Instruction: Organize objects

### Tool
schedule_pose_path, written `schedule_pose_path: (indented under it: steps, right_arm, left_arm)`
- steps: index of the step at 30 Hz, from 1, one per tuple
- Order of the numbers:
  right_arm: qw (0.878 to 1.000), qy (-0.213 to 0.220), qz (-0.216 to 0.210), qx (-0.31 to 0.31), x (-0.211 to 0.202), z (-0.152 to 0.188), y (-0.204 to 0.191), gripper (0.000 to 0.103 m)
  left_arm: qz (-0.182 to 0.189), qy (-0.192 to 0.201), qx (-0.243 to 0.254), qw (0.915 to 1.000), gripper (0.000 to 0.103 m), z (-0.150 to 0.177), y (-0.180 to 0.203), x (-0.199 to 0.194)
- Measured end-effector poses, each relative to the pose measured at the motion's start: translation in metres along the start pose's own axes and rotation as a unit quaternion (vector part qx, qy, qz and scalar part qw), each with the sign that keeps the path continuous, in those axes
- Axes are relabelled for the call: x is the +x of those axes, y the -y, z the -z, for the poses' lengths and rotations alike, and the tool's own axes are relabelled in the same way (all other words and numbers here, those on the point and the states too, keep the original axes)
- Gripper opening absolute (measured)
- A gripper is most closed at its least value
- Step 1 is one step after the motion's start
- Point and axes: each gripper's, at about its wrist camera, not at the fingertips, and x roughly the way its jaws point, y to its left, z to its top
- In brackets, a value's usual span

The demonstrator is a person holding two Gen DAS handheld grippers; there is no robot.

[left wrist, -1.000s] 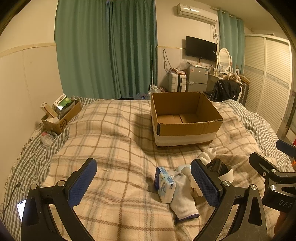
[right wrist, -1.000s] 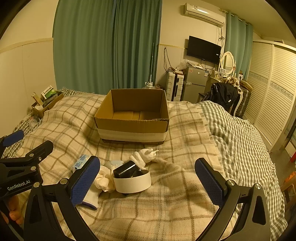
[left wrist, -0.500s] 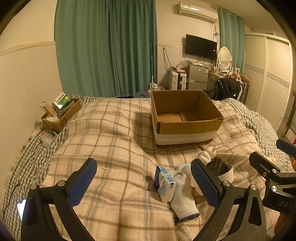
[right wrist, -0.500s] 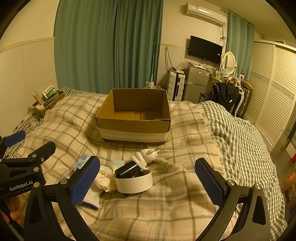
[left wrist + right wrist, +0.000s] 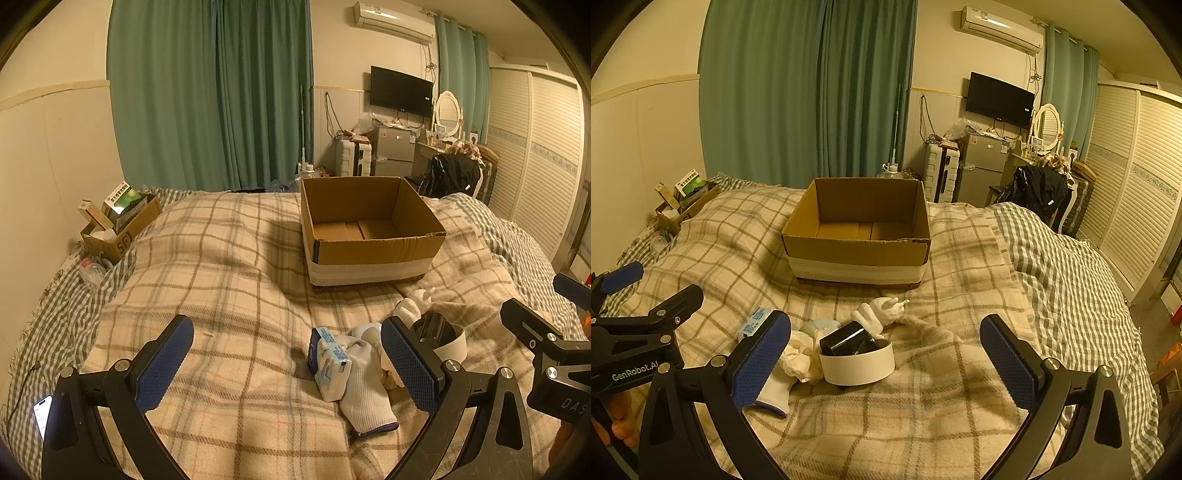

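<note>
Grippers, left (image 5: 288, 365) and right (image 5: 886, 360), jaws spread, unmoved; clutter near cardboard box (image 5: 857, 254) untouched, organizing not begun.

Home bedroom: bed under plaid blanket (image 5: 229, 280), green curtains (image 5: 210, 92), wall TV (image 5: 999, 99), vanity mirror (image 5: 1048, 125), louvred wardrobe (image 5: 1137, 177).

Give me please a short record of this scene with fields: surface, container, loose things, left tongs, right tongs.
surface: bed with plaid blanket
container: cardboard box, open, nothing seen inside
loose things: tissue pack, white glove, white round tub holding a black object, white hand figure, all in front of the box
left tongs: open, holding nothing
right tongs: open, holding nothing
</note>
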Motion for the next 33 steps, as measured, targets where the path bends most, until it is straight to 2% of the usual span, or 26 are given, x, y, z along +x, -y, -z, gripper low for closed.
schedule_pose_path:
  steps: [5,10,14,20,22,23,25,26,29,33]
  right_arm:
    - [1.000,-0.018,0.004,0.000,0.006,0.003,0.002,0.103]
    - [0.999,-0.053,0.009,0.004,0.024,0.012,0.007,0.103]
    - [0.997,-0.076,0.002,0.011,0.038,0.019,0.011,0.103]
    - [0.995,-0.102,-0.004,0.009,0.055,0.026,0.009,0.103]
    - [0.994,-0.111,-0.005,0.008,0.061,0.028,0.009,0.102]
    - [0.993,-0.115,-0.005,0.007,0.063,0.029,0.007,0.102]
    - [0.992,-0.124,-0.004,0.003,0.068,0.030,0.005,0.102]
    - [0.992,-0.129,-0.003,-0.001,0.071,0.030,0.003,0.102]
    - [0.990,-0.139,0.000,-0.015,0.078,0.030,-0.003,0.102]
    - [0.987,-0.154,-0.001,-0.041,0.095,0.027,-0.018,0.102]
  left_arm:
    - [0.001,-0.029,0.004,0.9996,0.103,0.004,-0.001,0.012]
    - [0.000,-0.098,0.005,0.9952,0.100,0.019,-0.002,0.044]
    - [-0.002,-0.149,0.018,0.9887,0.093,0.033,0.004,0.073]
    - [0.013,-0.175,0.042,0.9836,0.088,0.036,0.022,0.099]
    - [0.021,-0.178,0.051,0.9824,0.080,0.036,0.028,0.105]
    - [0.028,-0.181,0.052,0.9818,0.072,0.036,0.029,0.106]
    - [0.052,-0.184,0.049,0.9803,0.046,0.034,0.030,0.110]
    - [0.057,-0.187,0.048,0.9795,0.023,0.033,0.029,0.112]
    - [0.064,-0.181,0.039,0.9806,0.021,0.031,0.024,0.107]
    - [0.063,-0.154,0.027,0.9857,0.019,0.023,0.016,0.089]
